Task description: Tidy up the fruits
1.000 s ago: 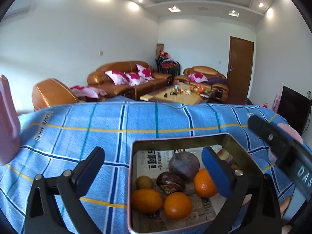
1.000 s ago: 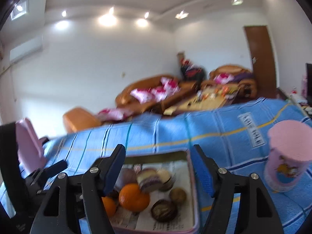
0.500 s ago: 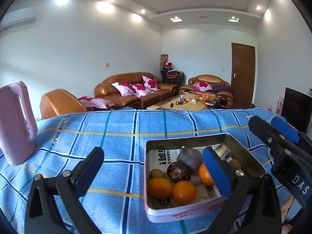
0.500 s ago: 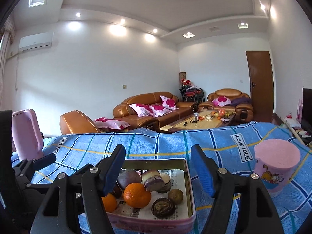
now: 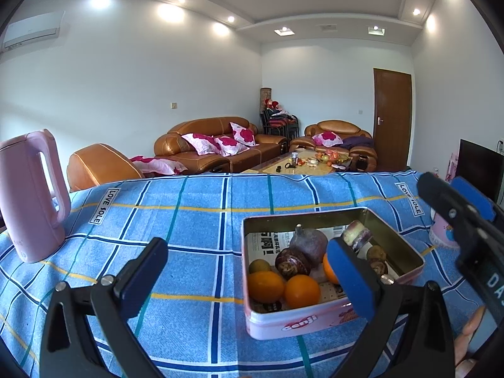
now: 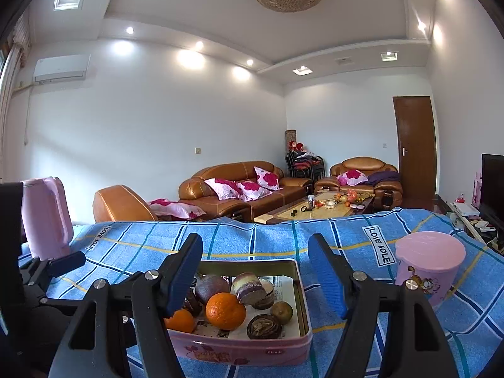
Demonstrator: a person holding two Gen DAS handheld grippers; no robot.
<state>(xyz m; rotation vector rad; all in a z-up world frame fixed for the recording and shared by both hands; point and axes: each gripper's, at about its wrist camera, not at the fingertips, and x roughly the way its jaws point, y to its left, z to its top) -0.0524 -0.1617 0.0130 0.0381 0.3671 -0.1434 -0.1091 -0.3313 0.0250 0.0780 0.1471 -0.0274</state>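
Observation:
A pink tin (image 5: 302,323) (image 6: 239,348) lined with newspaper sits on the blue checked tablecloth (image 5: 195,220). It holds several fruits: oranges (image 5: 302,289) (image 6: 225,311), a dark purple fruit (image 5: 310,241) (image 6: 210,288), brown round fruits (image 6: 263,326) and a small green-brown one (image 6: 281,312). My left gripper (image 5: 249,274) is open and empty, above and before the tin's left part. My right gripper (image 6: 255,271) is open and empty, straddling the tin from the front. The right gripper also shows at the right of the left wrist view (image 5: 460,211).
A pink kettle (image 5: 30,195) (image 6: 45,217) stands at the table's left. A pink lidded cup (image 6: 426,266) stands right of the tin. Sofas, a coffee table and a door lie beyond the far table edge.
Both grippers have pulled back and up from the tin, which now lies farther off and lower in both views. Both stay open and empty.

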